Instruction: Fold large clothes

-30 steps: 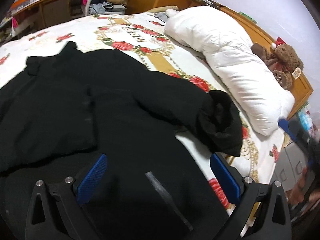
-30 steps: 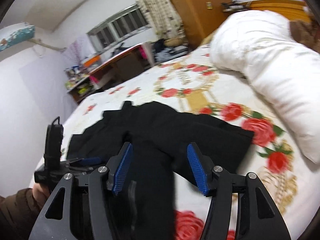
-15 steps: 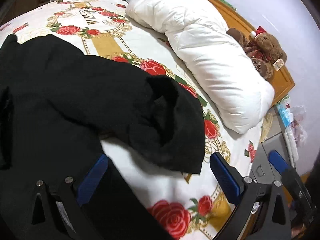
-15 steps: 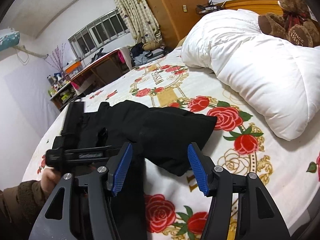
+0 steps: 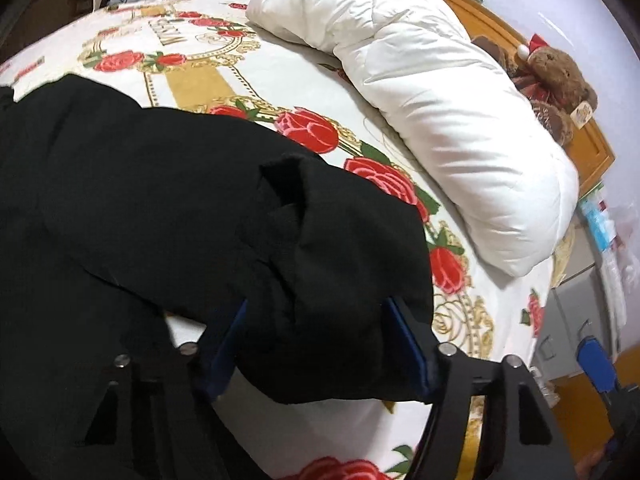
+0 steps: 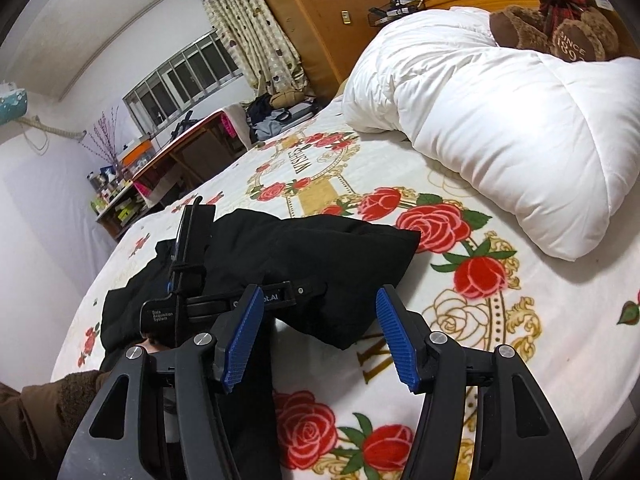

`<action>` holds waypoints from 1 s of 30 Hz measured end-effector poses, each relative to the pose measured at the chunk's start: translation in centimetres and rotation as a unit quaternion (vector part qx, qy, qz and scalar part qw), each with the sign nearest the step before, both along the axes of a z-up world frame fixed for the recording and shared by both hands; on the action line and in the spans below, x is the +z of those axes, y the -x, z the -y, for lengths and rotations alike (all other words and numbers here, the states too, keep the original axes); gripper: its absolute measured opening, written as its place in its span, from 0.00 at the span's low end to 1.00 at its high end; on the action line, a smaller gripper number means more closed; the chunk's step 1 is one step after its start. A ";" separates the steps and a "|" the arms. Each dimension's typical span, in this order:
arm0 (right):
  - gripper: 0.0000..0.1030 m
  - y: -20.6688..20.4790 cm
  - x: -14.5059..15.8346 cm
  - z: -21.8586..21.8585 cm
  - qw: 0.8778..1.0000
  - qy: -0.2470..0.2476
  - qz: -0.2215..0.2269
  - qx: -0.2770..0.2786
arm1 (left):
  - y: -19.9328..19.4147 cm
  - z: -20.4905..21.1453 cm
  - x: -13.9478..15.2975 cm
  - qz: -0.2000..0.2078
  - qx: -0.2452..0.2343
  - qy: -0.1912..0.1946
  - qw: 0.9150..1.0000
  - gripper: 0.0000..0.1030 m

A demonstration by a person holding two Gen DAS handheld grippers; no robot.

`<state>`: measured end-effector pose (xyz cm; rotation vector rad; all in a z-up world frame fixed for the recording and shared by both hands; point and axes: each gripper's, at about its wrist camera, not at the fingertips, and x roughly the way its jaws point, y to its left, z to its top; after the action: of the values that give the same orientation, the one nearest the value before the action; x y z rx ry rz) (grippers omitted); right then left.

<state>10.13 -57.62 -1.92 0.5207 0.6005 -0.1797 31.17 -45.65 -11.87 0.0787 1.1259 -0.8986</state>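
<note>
Garment: a black coat [image 5: 132, 208] lies spread on the rose-print bed [image 5: 280, 64], filling the 9 o'clock half of the left wrist view; its body runs off the frame edge.
Sleeve: the cuff end [image 5: 340, 288] sticks out toward 3 o'clock from the body, over the roses, bunched and thick.
Left gripper [image 5: 320, 348]: at 6 o'clock of its own view, jaws closing around the cuff. The sleeve sits between the 2 blue pads; I cannot tell whether they press it yet.
Right gripper [image 6: 316, 340]: at 6 o'clock of the right wrist view, jaws about half apart with nothing between them, hovering over bare bedspread just beside the cuff [image 6: 344, 280].
Person: a brown sleeve [image 6: 44, 408] at 8 o'clock in the right view leads to the left tool.
Surroundings: white duvet [image 5: 432, 92] at 1 o'clock, teddy bear [image 5: 556, 80] at 2 o'clock, both apart from the coat.
Step in hand: looks like taking hold of the sleeve end so it can be folded in across the body.
Next move calls for: a firm pinch through the padded cloth, then a lift high enough to clear the bed and a carry toward 9 o'clock, laying the sleeve flat on the coat.
Risk: the bulky cuff may slip or drag a crease along.
</note>
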 end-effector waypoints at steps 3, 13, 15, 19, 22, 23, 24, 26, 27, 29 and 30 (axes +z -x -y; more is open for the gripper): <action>0.58 0.0 -0.3 0.1 1.000 -0.005 0.000 -0.004 | 0.1 0.2 0.1 0.004 -0.001 -0.001 1.000 0.50; 0.58 0.0 -0.5 0.2 1.000 -0.011 -0.001 -0.004 | 0.3 0.3 1.2 0.025 -0.006 -0.013 1.000 0.23; 0.58 0.0 -0.4 0.1 1.000 -0.010 0.000 -0.003 | -0.2 0.1 0.4 0.003 0.001 -0.019 1.000 0.23; 0.58 0.0 -0.2 -0.2 1.000 -0.006 0.002 -0.001 | -0.8 -0.3 -0.8 -0.033 0.023 -0.019 0.999 0.28; 0.58 0.0 -0.2 -0.2 1.000 -0.008 0.001 -0.002 | -0.8 -0.4 -1.2 -0.033 0.034 -0.030 0.998 0.35; 0.58 0.0 -0.1 -0.2 1.000 -0.009 0.001 -0.003 | -0.8 -0.5 -1.3 -0.034 0.034 -0.029 0.998 0.35; 0.58 0.0 -0.1 -0.2 1.000 -0.008 0.000 -0.003 | -0.8 -0.6 -1.4 -0.034 0.035 -0.031 0.998 0.35; 0.58 0.1 0.0 -0.2 1.000 -0.008 0.001 -0.004 | -0.7 -0.4 -1.5 -0.032 0.033 -0.037 0.998 0.32; 0.58 0.1 0.0 -0.3 1.000 -0.009 0.000 -0.005 | -0.7 -0.3 -1.4 -0.032 0.032 -0.035 0.998 0.30; 0.58 0.0 -0.1 -0.2 1.000 -0.009 -0.001 -0.006 | -0.5 -0.1 -1.0 -0.021 0.022 -0.035 0.999 0.20; 0.58 0.0 -0.1 -0.2 1.000 -0.010 -0.002 -0.006 | -0.4 -0.1 -0.6 -0.011 0.021 -0.033 0.999 0.15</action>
<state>10.13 -57.39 -1.97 0.5427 0.6027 -0.1863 31.57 -45.55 -12.52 0.0980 1.1740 -0.8266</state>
